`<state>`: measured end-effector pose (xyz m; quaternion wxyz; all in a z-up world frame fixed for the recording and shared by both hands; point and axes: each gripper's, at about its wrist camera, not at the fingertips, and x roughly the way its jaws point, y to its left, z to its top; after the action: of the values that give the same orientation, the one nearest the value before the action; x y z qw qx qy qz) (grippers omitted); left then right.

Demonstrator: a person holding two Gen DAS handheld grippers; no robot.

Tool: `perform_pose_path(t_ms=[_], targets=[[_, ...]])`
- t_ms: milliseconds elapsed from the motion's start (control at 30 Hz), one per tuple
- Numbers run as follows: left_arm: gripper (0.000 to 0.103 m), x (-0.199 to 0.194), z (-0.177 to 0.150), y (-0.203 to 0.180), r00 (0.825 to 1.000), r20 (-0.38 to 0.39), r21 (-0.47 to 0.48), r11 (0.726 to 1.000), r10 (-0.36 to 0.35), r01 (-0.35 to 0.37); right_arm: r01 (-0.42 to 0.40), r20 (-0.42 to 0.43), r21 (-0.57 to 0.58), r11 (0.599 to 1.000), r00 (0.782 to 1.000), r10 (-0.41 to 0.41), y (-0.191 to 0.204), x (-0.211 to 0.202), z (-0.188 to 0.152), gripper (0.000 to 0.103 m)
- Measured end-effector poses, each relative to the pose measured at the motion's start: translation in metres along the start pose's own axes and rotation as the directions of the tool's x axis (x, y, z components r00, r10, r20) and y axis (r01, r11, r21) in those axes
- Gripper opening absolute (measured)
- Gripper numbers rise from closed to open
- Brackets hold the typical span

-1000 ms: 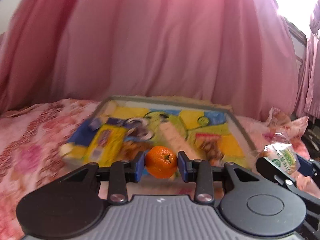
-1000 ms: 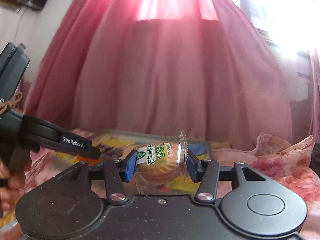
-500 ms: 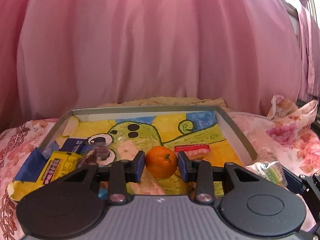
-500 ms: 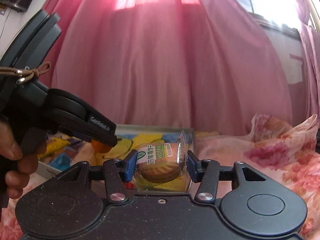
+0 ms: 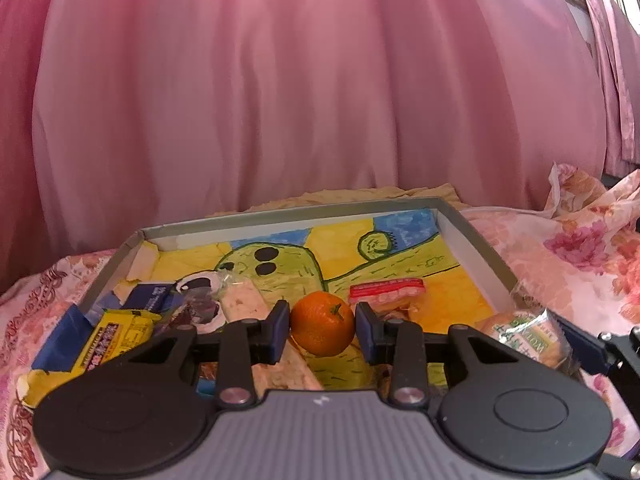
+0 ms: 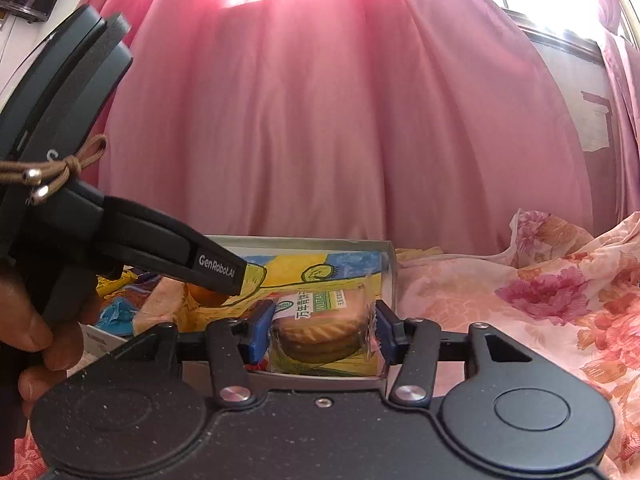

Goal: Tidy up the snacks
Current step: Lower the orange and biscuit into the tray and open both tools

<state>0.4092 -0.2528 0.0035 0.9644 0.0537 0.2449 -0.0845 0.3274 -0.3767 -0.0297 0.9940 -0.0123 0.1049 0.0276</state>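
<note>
Starting at the left of my left wrist view, a yellow snack packet [image 5: 116, 340] lies at the near left corner of the shallow tray [image 5: 472, 236], with a dark blue packet [image 5: 150, 298] just beyond it and a pale wrapped bar [image 5: 244, 300] to their right; in the middle, my left gripper [image 5: 322, 330] pinches the orange [image 5: 322, 329] between its blue pads, held above the tray's painted yellow and green floor; a red-edged packet [image 5: 386, 292] lies just beyond and right of the fruit; at the far right edge of this view, the biscuit pack [image 5: 528, 334] shows at the tray's near right corner, clamped by a blue pad. My right wrist view shows what the first cannot: my left hand [image 6: 28, 320] wrapped around the other tool's handle at the left, and only a sliver of the orange [image 6: 200, 294] under its black finger; in the centre, my right gripper [image 6: 322, 330] is pressed onto the biscuit pack [image 6: 322, 330], the round biscuits plain through the clear wrapper, over the tray's [image 6: 390, 276] near right corner; the floral bedspread [image 6: 540, 300] spreads off to the right, and pink curtains [image 6: 340, 120] hang behind everything.
</note>
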Motion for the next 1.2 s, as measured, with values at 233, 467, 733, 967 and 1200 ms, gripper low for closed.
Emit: perform_pose_path(t_ms=[233, 467, 733, 967, 1200], targets=[[0.040, 0.000, 0.001, 0.003, 1.000, -0.003, -0.040, 0.999, 0.000, 0.000, -0.001, -0.003, 0.007, 1.000, 1.000, 0.001, -0.002, 0.003, -0.001, 0.054], [0.063, -0.007, 0.000, 0.018, 1.000, -0.010, -0.160, 0.987, -0.021, 0.019, -0.010, 0.006, 0.013, 1.000, 1.000, 0.010, 0.002, -0.002, 0.003, 0.079], [0.097, -0.048, 0.006, 0.036, 0.996, 0.079, -0.231, 0.973, 0.035, -0.016, 0.024, 0.030, 0.039, 0.999, 0.999, -0.025, 0.003, -0.026, 0.023, 0.098], [0.102, -0.104, 0.014, 0.065, 0.984, 0.151, -0.278, 0.959, 0.099, -0.053, 0.037, 0.058, 0.100, 0.994, 0.997, -0.043, 0.014, -0.063, 0.053, 0.102], [0.102, -0.166, 0.005, 0.095, 0.969, 0.185, -0.299, 0.949, 0.163, -0.103, 0.034, 0.100, 0.133, 0.991, 0.994, -0.047, 0.036, -0.114, 0.075, 0.102]])
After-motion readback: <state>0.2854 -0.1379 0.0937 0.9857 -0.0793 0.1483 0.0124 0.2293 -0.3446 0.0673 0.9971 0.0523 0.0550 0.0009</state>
